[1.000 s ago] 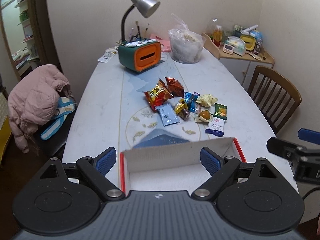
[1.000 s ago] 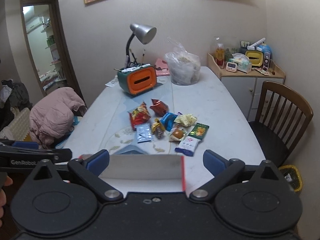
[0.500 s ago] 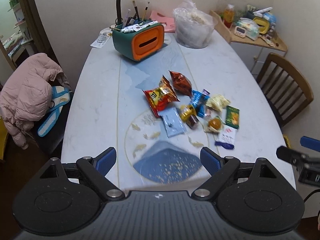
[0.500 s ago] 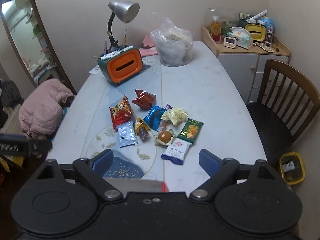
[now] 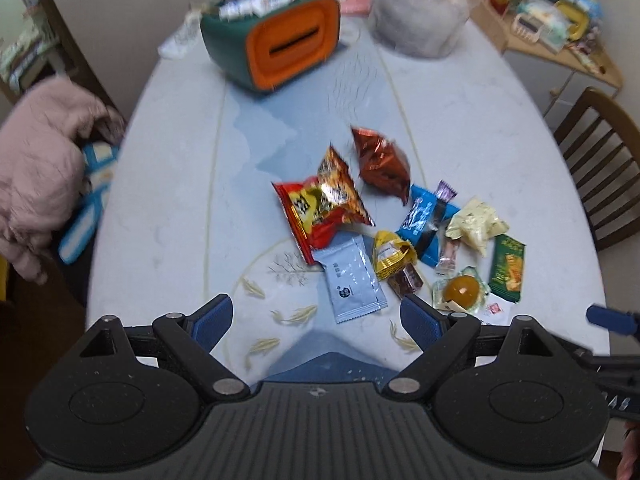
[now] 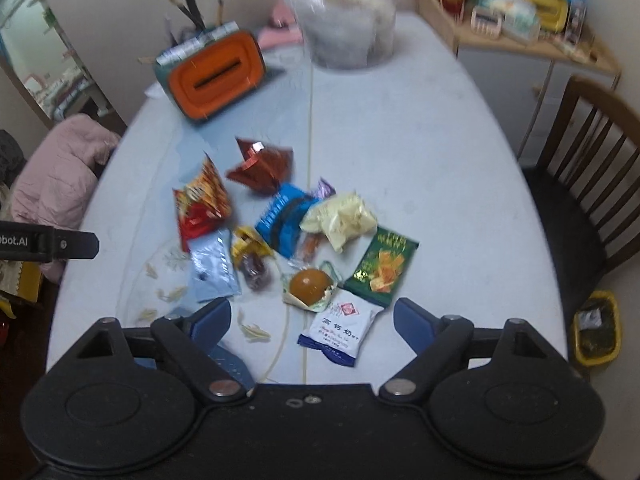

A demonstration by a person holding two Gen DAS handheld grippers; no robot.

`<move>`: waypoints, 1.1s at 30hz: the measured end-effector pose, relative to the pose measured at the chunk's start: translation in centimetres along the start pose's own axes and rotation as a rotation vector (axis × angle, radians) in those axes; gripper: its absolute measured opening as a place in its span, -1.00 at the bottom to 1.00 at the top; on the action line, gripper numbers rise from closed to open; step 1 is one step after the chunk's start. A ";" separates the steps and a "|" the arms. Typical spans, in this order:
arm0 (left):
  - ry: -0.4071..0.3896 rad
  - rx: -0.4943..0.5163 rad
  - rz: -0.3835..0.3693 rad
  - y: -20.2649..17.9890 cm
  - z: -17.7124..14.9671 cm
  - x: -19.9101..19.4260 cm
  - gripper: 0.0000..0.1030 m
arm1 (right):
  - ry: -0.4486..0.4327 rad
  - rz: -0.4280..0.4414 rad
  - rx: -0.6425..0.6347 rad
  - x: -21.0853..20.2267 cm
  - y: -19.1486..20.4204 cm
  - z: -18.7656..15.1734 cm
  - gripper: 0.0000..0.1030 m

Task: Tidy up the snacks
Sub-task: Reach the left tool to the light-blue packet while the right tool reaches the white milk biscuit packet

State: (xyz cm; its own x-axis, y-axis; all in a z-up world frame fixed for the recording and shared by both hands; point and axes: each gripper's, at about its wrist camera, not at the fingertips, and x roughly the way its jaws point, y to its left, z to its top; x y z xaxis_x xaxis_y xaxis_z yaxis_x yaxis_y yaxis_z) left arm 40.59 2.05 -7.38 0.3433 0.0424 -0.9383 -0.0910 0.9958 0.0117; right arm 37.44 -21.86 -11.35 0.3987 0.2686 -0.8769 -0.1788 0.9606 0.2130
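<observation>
A heap of snack packets lies mid-table: a red chip bag [image 5: 320,208], a brown foil bag [image 5: 380,164], a blue packet [image 6: 284,216], a cream wrapper [image 6: 340,216], a green packet [image 6: 384,266] and an orange round sweet [image 6: 310,284]. My left gripper [image 5: 316,320] is open and empty, just short of a pale blue sachet [image 5: 352,276]. My right gripper [image 6: 312,320] hovers above a white and blue packet [image 6: 340,328]. Its jaws are closing, wide apart, with no pad on anything.
An orange and green desk organiser [image 5: 280,36] and a filled plastic bag [image 5: 416,20] stand at the table's far end. A wooden chair [image 6: 580,184] and a yellow bin [image 6: 596,328] are on the right. A pink jacket [image 5: 40,160] lies on the left.
Both grippers have come forward over the table and tipped downward, so the snacks look nearer. The red-edged white box at the bottom of the earlier frames is out of view.
</observation>
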 end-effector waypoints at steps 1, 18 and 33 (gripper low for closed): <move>0.019 -0.005 -0.005 -0.1 0.3 1.2 0.77 | 0.021 -0.003 0.005 1.0 -0.3 0.1 0.67; 0.185 -0.150 -0.005 -0.2 1.2 14.2 0.77 | 0.202 -0.015 0.055 10.6 -1.8 -0.3 0.56; 0.216 -0.209 -0.003 0.1 0.9 18.0 0.77 | 0.190 -0.097 0.033 12.8 -0.7 -0.4 0.48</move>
State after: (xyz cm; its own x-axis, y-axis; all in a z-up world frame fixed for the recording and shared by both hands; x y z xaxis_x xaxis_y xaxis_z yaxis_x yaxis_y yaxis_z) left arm 47.58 2.97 -23.98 0.1392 -0.0012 -0.9903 -0.2887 0.9565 -0.0417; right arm 42.29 -19.13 -22.85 0.2349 0.1595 -0.9589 -0.1170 0.9839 0.1350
